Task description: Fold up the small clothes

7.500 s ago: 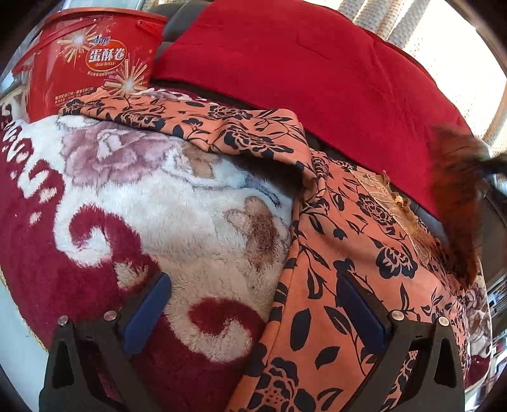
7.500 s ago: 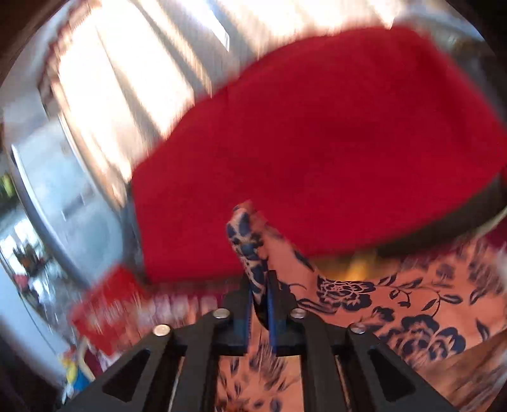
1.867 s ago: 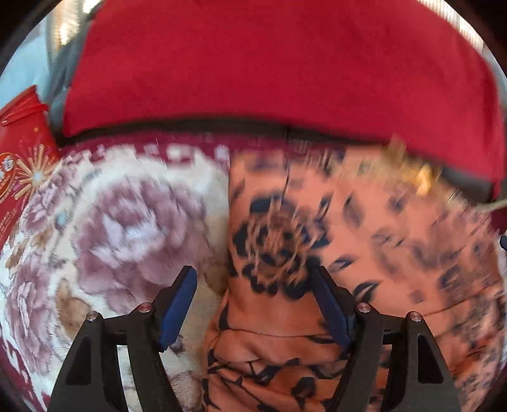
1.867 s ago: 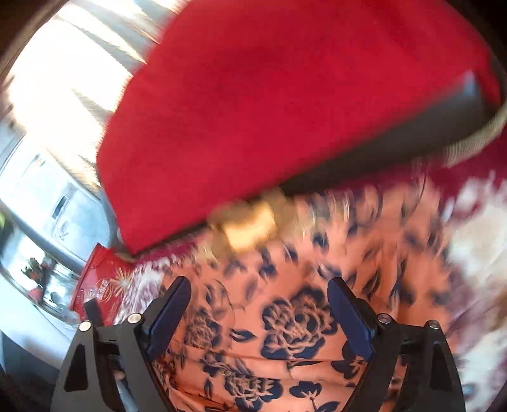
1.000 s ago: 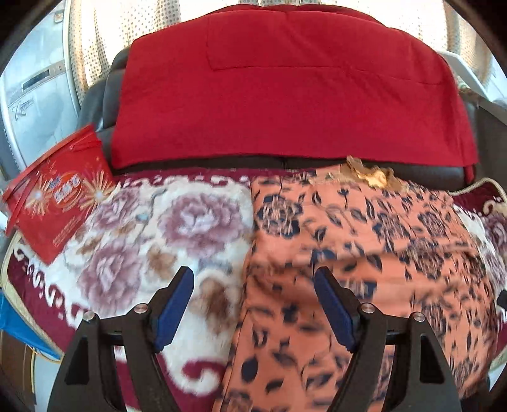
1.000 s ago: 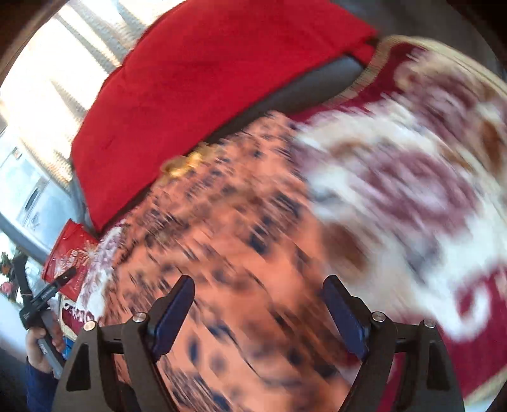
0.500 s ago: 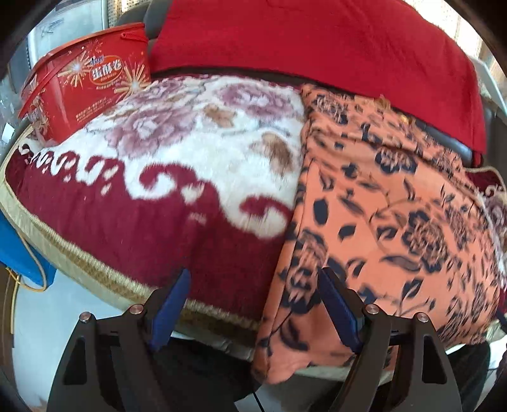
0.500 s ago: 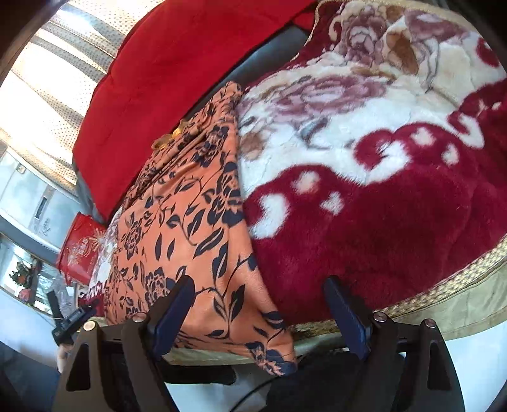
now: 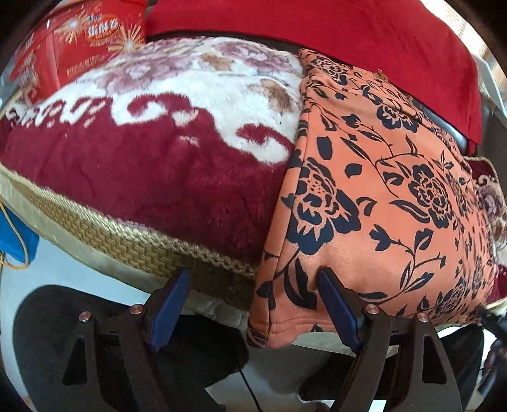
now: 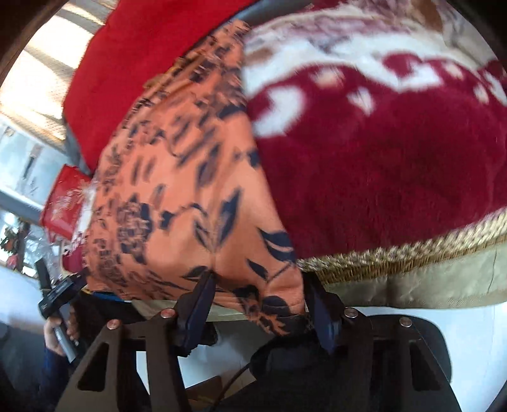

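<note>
The orange floral garment (image 9: 374, 177) lies lengthwise on the plush red-and-cream blanket (image 9: 152, 152), its near hem hanging over the blanket's woven gold border (image 9: 142, 244); its far end reaches toward the red cushion (image 9: 317, 28) behind the blanket. The left gripper (image 9: 253, 304) has its jaws apart, straddling the garment's near left hem corner without pinching it. The right gripper (image 10: 258, 304) also has its jaws apart, bracketing the near right hem corner; this view is blurred, so contact is uncertain. The fabric appears light, soft and limp, likely to sag and crease once lifted. Recommended hold: both hanging hem corners, where a free edge is accessible. A red egg-roll tin (image 9: 79, 44) stands at the blanket's far left.
</note>
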`<action>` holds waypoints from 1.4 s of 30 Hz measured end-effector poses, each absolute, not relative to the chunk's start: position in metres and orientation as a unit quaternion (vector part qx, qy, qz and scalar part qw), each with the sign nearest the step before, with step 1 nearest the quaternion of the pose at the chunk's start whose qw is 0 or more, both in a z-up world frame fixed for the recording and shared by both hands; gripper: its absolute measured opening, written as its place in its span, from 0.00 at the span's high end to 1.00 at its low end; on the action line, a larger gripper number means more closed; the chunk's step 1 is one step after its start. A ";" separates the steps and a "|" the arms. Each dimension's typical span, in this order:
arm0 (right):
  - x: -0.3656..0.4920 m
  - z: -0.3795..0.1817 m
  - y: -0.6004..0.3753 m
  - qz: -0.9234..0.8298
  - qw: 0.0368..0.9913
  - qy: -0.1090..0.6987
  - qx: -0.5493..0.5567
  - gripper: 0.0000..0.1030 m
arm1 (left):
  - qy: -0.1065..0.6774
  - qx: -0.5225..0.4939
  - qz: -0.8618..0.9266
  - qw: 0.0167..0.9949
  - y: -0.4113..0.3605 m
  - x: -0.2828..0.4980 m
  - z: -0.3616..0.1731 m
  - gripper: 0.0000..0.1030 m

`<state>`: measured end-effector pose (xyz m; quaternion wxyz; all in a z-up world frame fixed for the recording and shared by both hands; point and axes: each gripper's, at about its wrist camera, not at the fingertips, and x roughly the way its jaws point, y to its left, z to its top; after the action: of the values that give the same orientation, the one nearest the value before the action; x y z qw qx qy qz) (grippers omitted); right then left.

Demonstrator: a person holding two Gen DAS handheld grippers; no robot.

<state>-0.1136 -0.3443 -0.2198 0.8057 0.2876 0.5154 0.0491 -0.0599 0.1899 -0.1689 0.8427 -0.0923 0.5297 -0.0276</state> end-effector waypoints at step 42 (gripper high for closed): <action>-0.152 -0.148 -0.354 0.142 0.797 0.325 0.488 0.90 | 0.442 -0.174 -0.103 0.874 0.198 -0.079 -0.086 0.95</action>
<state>-0.1520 -0.3536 -0.1478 0.7972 0.4884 0.3254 0.1417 -0.0789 0.1976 -0.0860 0.8742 -0.1740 0.4415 -0.1031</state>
